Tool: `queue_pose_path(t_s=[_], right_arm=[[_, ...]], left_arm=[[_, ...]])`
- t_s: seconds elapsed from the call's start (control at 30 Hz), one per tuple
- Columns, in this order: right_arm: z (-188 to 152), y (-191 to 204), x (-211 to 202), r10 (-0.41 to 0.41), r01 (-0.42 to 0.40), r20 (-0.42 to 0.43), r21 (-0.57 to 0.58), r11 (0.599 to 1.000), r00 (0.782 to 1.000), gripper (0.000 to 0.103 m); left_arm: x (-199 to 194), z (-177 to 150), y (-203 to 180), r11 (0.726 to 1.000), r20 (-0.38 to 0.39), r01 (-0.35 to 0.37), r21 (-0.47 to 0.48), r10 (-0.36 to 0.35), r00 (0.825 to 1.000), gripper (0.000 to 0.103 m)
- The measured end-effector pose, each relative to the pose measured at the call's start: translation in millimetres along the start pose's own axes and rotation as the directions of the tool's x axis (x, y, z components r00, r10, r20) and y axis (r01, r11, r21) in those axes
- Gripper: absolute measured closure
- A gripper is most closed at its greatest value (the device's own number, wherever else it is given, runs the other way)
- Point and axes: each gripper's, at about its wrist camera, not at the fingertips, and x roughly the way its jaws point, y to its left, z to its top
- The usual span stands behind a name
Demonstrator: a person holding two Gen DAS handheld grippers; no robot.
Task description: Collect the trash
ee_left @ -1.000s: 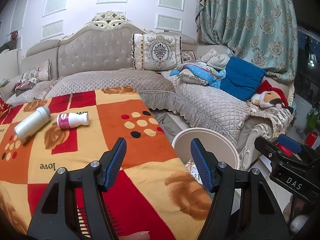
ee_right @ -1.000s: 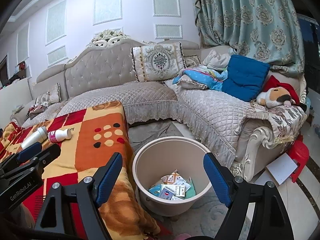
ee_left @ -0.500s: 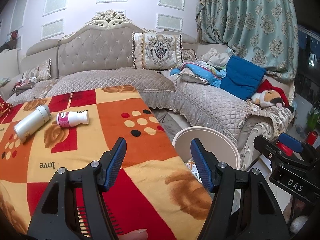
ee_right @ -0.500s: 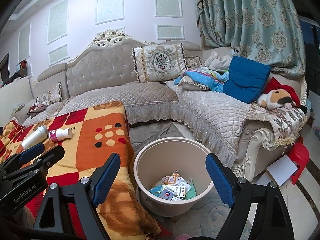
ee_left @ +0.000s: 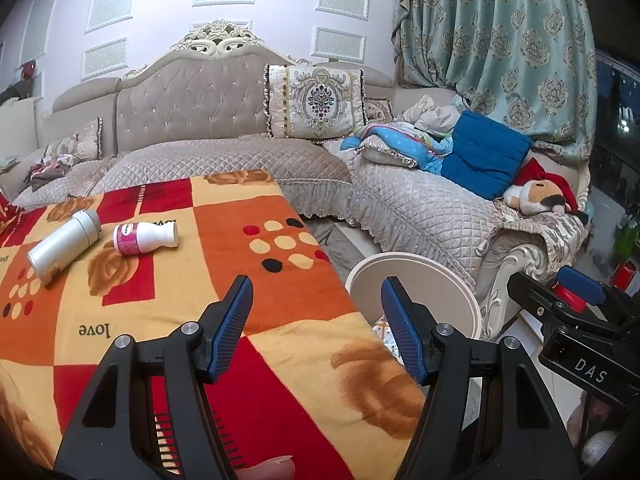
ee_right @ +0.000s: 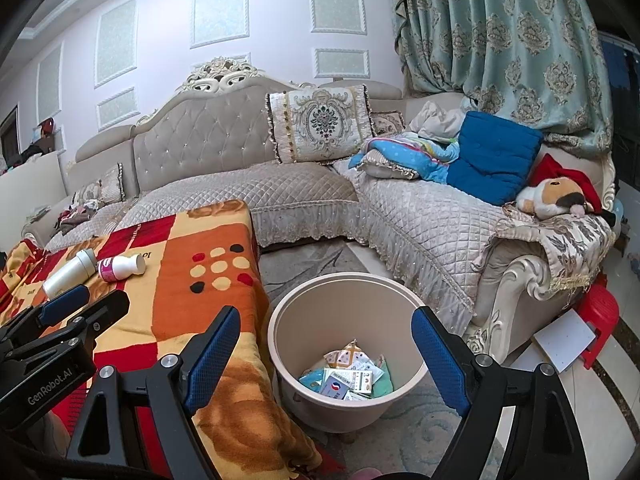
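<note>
A small white bottle with a pink label [ee_left: 144, 237] and a larger white bottle [ee_left: 64, 245] lie on their sides on the orange and red blanket [ee_left: 240, 256]. Both show in the right wrist view, the pink bottle [ee_right: 121, 267] beside the white one [ee_right: 68, 273]. A beige bin [ee_right: 348, 300] stands on the floor right of the table and holds several packets [ee_right: 348, 376]. My left gripper [ee_left: 316, 320] is open and empty above the blanket's near right part. My right gripper [ee_right: 326, 354] is open and empty above the bin.
A grey quilted corner sofa [ee_right: 304, 196] runs behind the table and the bin, with cushions, a blue pillow [ee_right: 494, 156] and a plush toy [ee_right: 554, 196]. A red stool [ee_right: 600, 320] stands at the right. Teal curtains hang at the back right.
The right gripper has shifted a little, so the bin sits slightly further right in its view. The left gripper and the bottles have not visibly moved.
</note>
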Motion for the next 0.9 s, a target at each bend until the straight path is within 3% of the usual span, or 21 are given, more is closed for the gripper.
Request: queue_pose_path(t_s=[0.9], right_arm=[[-1.7,1.8,3.4,0.010,-0.010,-0.018,-0.007,1.000,1.000,0.016]], left_arm=[[0.5,-1.4,-2.6,1.000,-0.003,-0.004,0.007,0.004,1.000,0.037]])
